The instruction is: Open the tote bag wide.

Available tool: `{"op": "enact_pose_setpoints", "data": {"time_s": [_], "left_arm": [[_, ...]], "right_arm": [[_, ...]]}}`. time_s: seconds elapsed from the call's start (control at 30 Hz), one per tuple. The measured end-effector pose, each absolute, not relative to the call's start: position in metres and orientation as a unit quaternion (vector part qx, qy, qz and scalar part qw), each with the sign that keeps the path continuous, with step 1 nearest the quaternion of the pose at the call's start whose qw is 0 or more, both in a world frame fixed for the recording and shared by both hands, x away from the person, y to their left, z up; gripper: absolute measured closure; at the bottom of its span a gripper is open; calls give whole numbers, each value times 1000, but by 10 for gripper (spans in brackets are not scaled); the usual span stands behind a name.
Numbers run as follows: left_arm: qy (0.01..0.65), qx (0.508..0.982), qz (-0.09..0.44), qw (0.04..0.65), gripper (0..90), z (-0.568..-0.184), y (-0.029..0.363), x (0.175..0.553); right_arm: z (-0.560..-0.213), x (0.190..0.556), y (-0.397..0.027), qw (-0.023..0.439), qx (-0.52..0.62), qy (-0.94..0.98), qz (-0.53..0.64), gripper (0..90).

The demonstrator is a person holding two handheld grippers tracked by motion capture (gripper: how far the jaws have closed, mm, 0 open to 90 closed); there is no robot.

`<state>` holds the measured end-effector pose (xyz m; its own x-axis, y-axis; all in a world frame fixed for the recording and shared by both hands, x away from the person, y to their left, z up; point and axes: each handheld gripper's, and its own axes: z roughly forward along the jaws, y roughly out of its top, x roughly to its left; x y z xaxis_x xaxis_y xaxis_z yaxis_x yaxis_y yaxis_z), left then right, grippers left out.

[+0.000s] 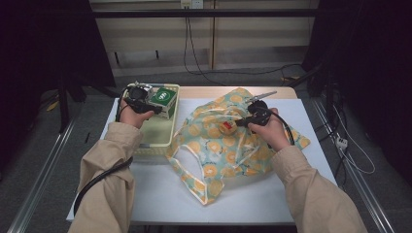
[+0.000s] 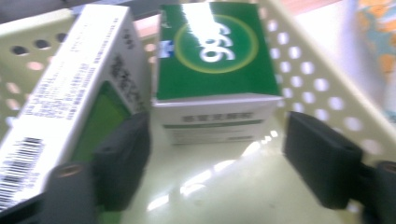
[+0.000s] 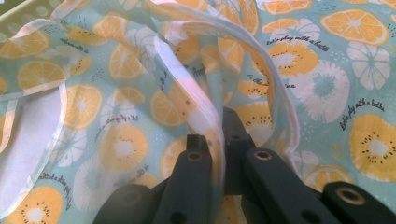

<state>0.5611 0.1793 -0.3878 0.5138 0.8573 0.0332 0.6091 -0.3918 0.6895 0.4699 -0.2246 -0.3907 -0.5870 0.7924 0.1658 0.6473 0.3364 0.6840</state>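
Observation:
A pale green perforated basket [image 1: 158, 138] stands at the table's left and holds a green-topped box [image 1: 163, 98] and a white box with small print [image 2: 70, 88]. My left gripper [image 1: 148, 108] is inside the basket. Its jaws are open [image 2: 217, 149], with the green-topped box [image 2: 215, 60] just beyond them and the white box against the left jaw's outer side. A thin bag printed with orange slices [image 1: 218, 145] lies spread over the middle of the table. My right gripper [image 1: 240, 123] is shut on a fold of the bag's white-trimmed edge [image 3: 212, 126].
The white table [image 1: 160, 194] has bare room in front of the bag and the basket. Its far edge is a wooden strip [image 1: 204, 91]. Cables [image 1: 350, 150] trail on the floor to the right, and metal rails run along both sides.

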Motion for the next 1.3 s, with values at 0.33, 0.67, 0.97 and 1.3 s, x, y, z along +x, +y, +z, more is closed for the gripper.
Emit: {"op": "enact_pose_setpoints", "data": {"time_s": [0.33, 0.67, 0.97, 1.3], "left_arm": [[448, 810, 201, 320, 63, -404, 161, 579], [462, 800, 203, 324, 153, -410, 155, 588], [474, 800, 178, 323, 165, -386, 175, 564], [434, 816, 161, 346, 165, -343, 195, 532]], "right_arm": [[-390, 471, -228, 98, 444, 810, 370, 899], [-391, 472, -231, 95, 448, 808, 371, 899], [-390, 471, -231, 95, 450, 807, 371, 900], [-387, 467, -228, 102, 448, 808, 368, 900]]}}
